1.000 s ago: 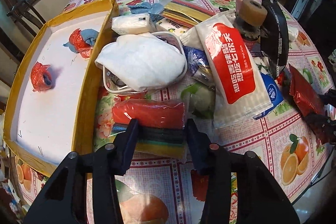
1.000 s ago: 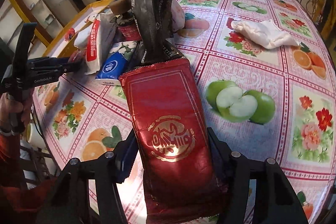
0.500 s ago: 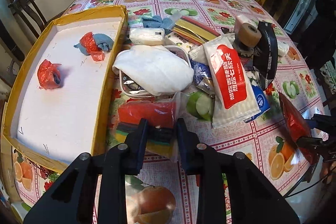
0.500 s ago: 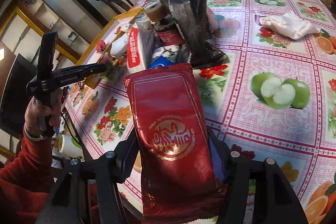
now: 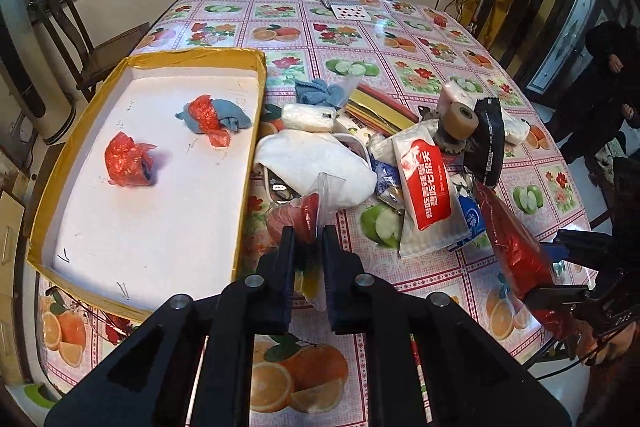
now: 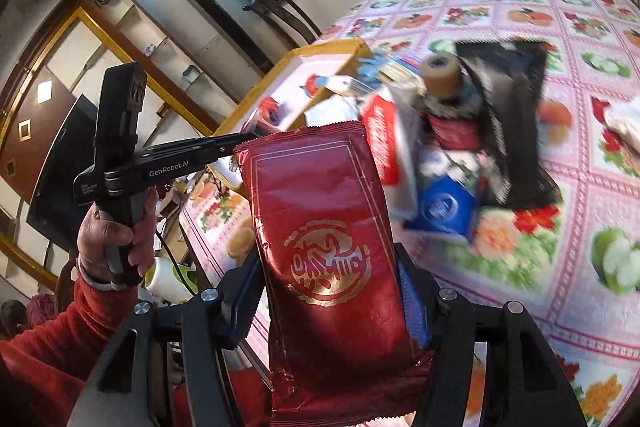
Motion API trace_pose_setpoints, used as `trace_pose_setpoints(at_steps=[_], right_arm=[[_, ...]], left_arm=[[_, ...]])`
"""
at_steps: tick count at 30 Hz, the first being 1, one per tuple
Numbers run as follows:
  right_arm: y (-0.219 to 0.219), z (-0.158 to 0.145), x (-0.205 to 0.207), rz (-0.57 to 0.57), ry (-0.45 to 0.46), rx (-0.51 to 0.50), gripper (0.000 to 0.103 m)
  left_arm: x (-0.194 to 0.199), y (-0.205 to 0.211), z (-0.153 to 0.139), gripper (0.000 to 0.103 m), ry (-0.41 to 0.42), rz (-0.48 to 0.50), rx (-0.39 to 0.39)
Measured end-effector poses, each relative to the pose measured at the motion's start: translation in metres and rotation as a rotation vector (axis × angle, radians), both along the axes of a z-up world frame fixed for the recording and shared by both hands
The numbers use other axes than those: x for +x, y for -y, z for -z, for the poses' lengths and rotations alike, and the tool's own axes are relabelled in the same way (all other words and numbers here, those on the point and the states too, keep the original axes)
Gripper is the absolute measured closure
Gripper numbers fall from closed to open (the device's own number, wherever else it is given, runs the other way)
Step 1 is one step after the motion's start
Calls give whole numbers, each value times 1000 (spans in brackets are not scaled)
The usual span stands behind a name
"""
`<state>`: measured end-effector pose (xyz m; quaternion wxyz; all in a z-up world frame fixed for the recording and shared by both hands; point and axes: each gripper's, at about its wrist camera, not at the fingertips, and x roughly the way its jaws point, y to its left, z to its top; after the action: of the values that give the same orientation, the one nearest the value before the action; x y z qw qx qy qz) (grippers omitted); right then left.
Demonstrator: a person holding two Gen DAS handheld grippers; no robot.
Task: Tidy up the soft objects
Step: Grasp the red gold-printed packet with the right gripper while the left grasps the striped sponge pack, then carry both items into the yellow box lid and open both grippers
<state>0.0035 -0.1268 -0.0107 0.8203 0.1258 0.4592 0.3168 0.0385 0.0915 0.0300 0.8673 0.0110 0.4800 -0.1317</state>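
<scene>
My left gripper [image 5: 307,247] is shut on a clear bag of coloured sponges [image 5: 306,215], red on top and yellow below, lifted off the table beside the tray. The yellow-rimmed tray [image 5: 248,163] with a white floor holds two red-wrapped bundles [image 5: 126,165], one with blue cloth [image 5: 216,115]. My right gripper [image 6: 328,291] is shut on a red foil packet [image 6: 320,227], held in the air over the table's near edge. That packet [image 5: 516,247] also shows at the right of the left wrist view. The pile has a white cloth [image 5: 316,163] and a wet-wipes pack [image 5: 424,183].
A tape roll [image 5: 460,117], a black packet [image 5: 490,139], a tissue pack [image 5: 308,117] and a blue rag [image 5: 320,91] crowd the middle of the table. Playing cards [image 5: 348,9] lie at the far end. A chair [image 5: 80,39] stands behind the tray; a person [image 5: 600,87] stands at the right.
My left gripper closed on the sponge bag and lifted it, crumpling it upright. My right gripper raised the red packet away from the table and turned towards the left.
</scene>
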Motion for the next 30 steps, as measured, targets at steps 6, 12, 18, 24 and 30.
trace_pose_setpoints(at_steps=[6, 12, 18, 24, 30], right_arm=[[-40, -14, 32, -10, 39, 13, 42], [-97, -31, 95, -2, 52, 11, 42], [-164, -23, 175, 26, 7, -36, 42], [-209, 3, 236, 105, -36, -122, 42], [-223, 34, 273, 153, -89, -172, 41]], left_arm=[[7, -31, -27, 94, 69, -62, -27], [26, -66, -44, 94, 147, -153, 25], [66, -92, -36, 94, 176, -241, 91], [124, -113, -13, 94, 143, -309, 113], [159, -123, 21, 94, 68, -345, 125]])
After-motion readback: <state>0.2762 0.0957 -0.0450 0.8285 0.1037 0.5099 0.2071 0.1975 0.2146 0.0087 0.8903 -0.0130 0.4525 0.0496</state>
